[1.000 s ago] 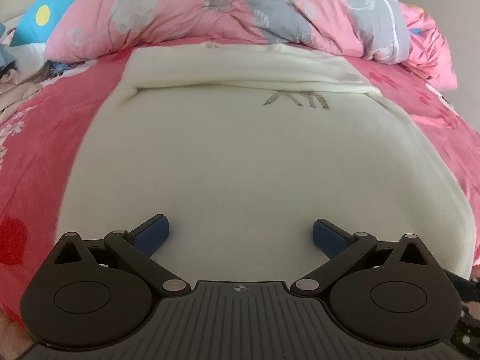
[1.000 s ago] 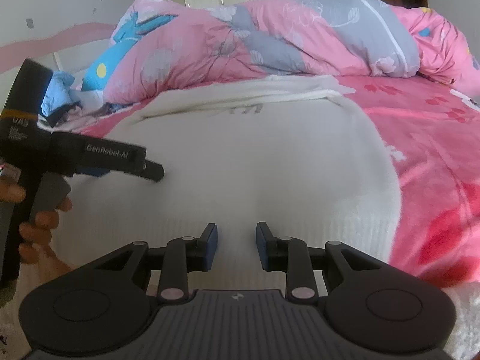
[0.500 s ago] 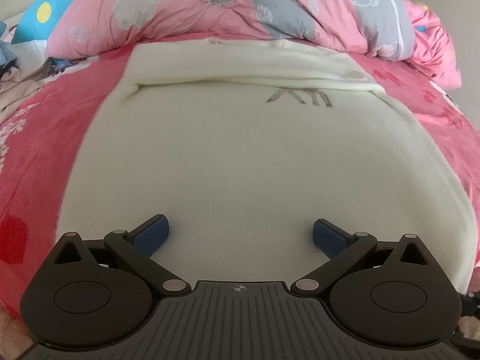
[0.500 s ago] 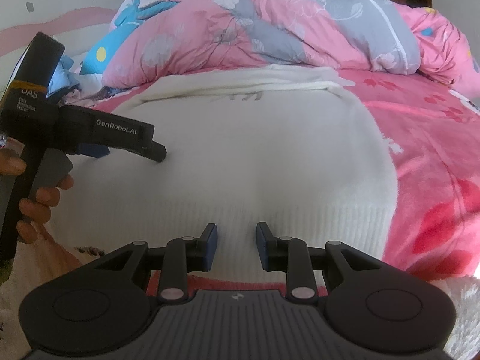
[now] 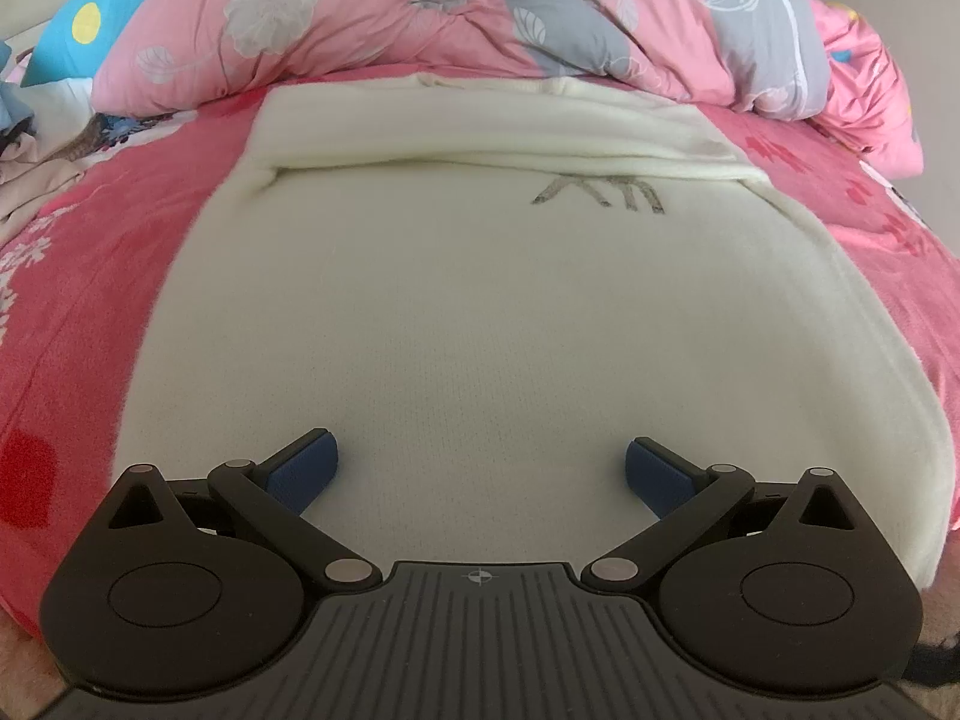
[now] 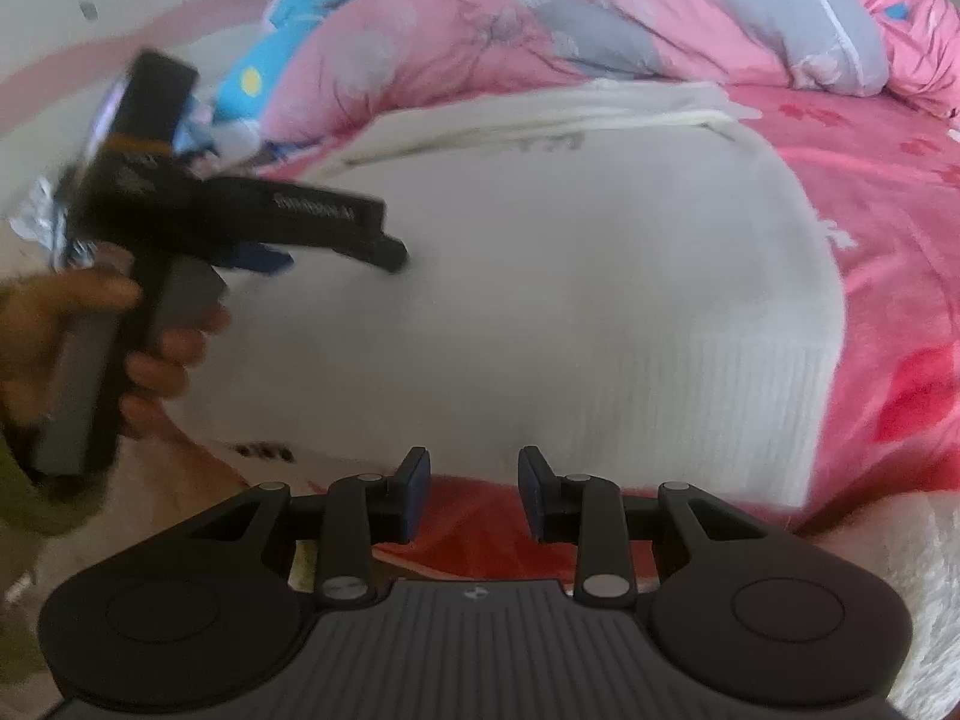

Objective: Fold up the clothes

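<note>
A cream knit sweater [image 5: 480, 300] lies flat on the pink bed, sleeves folded across its far end, a grey mark near the collar. It also shows in the right wrist view [image 6: 600, 300], ribbed hem nearest. My left gripper [image 5: 477, 471] is wide open and empty just above the sweater's near part; it also shows in the right wrist view [image 6: 336, 246], held by a hand over the sweater's left side. My right gripper [image 6: 474, 480] stands open with a narrow gap, empty, just in front of the hem over the red sheet.
A bunched pink and grey floral quilt [image 5: 480, 18] lies behind the sweater. A blue pillow [image 5: 78, 30] and loose clothes [image 5: 24, 144] sit at the far left. The pink sheet [image 5: 72, 300] surrounds the sweater. A white fluffy edge [image 6: 924, 570] is at the near right.
My right gripper has drawn back off the sweater to just past its hem. My left gripper has moved forward and a little right over the sweater. Both stay empty.
</note>
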Tool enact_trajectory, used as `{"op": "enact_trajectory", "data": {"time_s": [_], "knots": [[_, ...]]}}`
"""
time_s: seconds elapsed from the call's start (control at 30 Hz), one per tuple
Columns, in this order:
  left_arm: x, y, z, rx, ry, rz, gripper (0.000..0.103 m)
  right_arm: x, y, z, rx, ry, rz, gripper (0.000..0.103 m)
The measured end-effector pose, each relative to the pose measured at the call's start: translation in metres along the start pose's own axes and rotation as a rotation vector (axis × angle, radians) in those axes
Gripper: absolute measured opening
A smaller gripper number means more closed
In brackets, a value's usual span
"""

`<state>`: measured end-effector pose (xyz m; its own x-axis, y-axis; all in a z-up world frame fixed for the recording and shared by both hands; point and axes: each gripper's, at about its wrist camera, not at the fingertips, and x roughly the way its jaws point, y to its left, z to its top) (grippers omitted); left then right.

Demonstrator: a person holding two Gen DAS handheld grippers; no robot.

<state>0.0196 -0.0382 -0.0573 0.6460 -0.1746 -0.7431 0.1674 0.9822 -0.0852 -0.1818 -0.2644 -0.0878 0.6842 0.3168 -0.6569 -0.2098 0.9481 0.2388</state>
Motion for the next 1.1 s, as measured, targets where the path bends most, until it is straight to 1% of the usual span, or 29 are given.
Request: {"op": "enact_trajectory", "data": {"time_s": [0.1,0.17,0.23,0.33,0.43,0.53,0.67,0.83,1.1], "knots": [[0.0,0.0,0.0,0.0,0.001,0.001,0.103,-0.006,-0.001,0.009,0.018,-0.051,0.004,0.034],[0.0,-0.001,0.0,0.0,0.001,0.001,0.103,-0.007,-0.002,0.015,0.021,-0.084,-0.01,0.034],[0.0,-0.001,0.0,0.0,0.001,0.002,0.103,-0.005,-0.002,0.021,0.006,-0.11,-0.042,0.034],[0.0,-0.002,-0.001,0.003,-0.002,0.005,0.103,0.004,0.0,0.029,-0.035,-0.14,-0.114,0.033],[0.0,-0.003,-0.001,0.011,-0.005,0.007,0.103,0.015,0.001,0.033,-0.05,-0.164,-0.163,0.03],[-0.001,-0.002,-0.002,0.02,-0.01,0.001,0.103,0.026,0.003,0.032,-0.074,-0.168,-0.194,0.03],[-0.005,-0.001,-0.003,0.025,-0.021,-0.011,0.103,0.035,-0.001,0.028,-0.061,-0.162,-0.182,0.03],[-0.02,0.006,-0.006,0.003,-0.061,-0.046,0.103,0.036,-0.006,0.027,-0.039,-0.162,-0.16,0.03],[-0.047,0.017,-0.03,0.011,-0.112,-0.057,0.103,0.036,-0.004,0.027,-0.038,-0.16,-0.16,0.03]]}}
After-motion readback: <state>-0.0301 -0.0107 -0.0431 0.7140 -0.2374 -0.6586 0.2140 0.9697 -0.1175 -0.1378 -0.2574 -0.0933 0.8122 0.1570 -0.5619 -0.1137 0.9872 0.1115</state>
